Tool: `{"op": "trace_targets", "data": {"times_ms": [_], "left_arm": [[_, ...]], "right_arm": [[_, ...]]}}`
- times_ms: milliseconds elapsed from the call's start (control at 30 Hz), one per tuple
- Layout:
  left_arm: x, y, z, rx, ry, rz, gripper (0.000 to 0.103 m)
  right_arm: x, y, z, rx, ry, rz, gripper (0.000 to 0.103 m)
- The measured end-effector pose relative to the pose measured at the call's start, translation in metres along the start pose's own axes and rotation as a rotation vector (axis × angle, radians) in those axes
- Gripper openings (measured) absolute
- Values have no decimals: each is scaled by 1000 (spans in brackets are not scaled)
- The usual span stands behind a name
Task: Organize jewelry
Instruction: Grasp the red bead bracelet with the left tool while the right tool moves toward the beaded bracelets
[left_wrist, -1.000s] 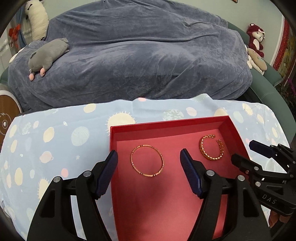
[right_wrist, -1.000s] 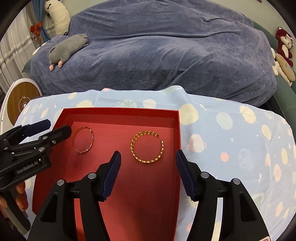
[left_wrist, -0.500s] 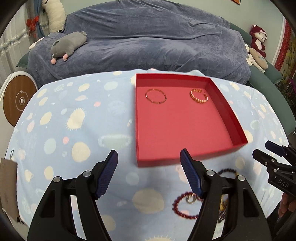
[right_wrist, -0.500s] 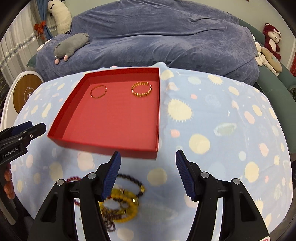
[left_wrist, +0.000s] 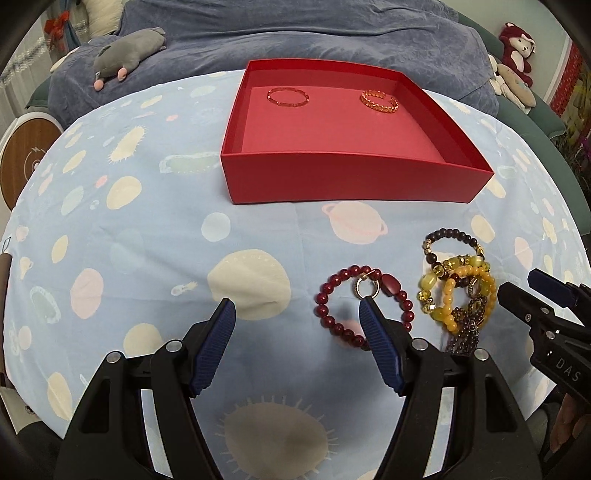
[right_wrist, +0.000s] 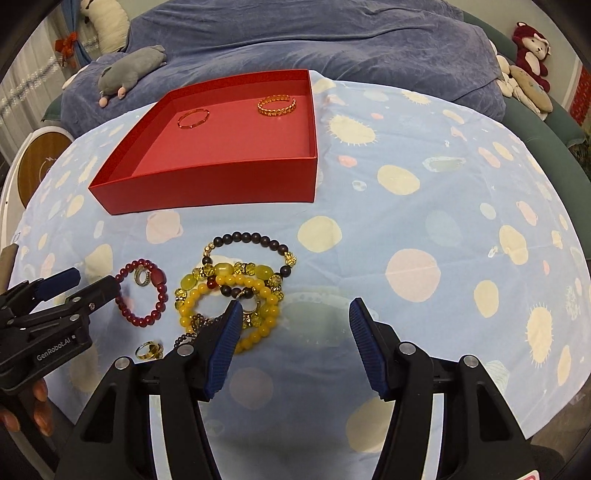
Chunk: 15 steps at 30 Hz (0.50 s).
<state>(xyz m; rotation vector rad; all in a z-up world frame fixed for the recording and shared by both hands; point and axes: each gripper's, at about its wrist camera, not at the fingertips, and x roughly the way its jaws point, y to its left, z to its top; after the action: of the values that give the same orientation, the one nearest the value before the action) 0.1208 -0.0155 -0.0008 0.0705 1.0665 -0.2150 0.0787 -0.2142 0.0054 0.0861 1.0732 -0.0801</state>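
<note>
A red tray (left_wrist: 354, 179) (right_wrist: 207, 192) holds a thin gold bangle (left_wrist: 287, 97) (right_wrist: 193, 118) and a gold chain bangle (left_wrist: 379, 101) (right_wrist: 277, 105) at its far end. On the cloth near me lie a dark red bead bracelet (left_wrist: 328, 317) (right_wrist: 159, 295) with a ring inside it, and a pile of yellow and dark bead bracelets (left_wrist: 456, 284) (right_wrist: 240, 280). A small gold ring (right_wrist: 149, 350) lies in front. My left gripper (left_wrist: 295, 314) (right_wrist: 86, 284) is open and empty over the red bracelet's left side. My right gripper (right_wrist: 291, 314) (left_wrist: 528, 284) is open and empty beside the pile.
The table wears a light blue cloth (left_wrist: 129, 240) with planet prints. Behind it is a sofa under a blue blanket (left_wrist: 295, 33) with a grey plush (left_wrist: 129, 51). Red and beige plush toys (left_wrist: 517, 48) sit at the right. A round wooden stool (left_wrist: 26, 162) stands left.
Both grippers have pulled back from the tray towards me and dropped lower. The loose bracelets on the cloth have come into full view. Both stay open and empty.
</note>
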Motion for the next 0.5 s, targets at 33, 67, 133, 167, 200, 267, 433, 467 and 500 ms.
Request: {"op": "trace_targets", "data": {"times_ms": [33,67,133,167,200,267,433,467,500], "left_arm": [[2,0,0,-3,1,-5,63],[4,0,0,-5,3,-5,62],[8,-1,-1,-5,16,-14,56],[10,-2,-1,-5,23,-17,55],[11,-3,-2,-1,19,-12,54],[11,-5,-4,12,9,-2,54],[10,-6,-4,9,-6,5,41],[9,-5,-4,2,-5,-2,39],[9,-4,-4,-3,-6,-13,30]], "right_arm": [[3,1,0,0,5,0,50],[5,1,0,1,9,1,49],[9,1,0,6,16,4,46],[11,1,0,9,21,7,45],[13,0,0,11,27,10,42],[15,0,0,18,28,24,39],[17,3,0,15,29,56,30],[17,3,0,16,32,64,29],[18,4,0,16,37,73,25]]}}
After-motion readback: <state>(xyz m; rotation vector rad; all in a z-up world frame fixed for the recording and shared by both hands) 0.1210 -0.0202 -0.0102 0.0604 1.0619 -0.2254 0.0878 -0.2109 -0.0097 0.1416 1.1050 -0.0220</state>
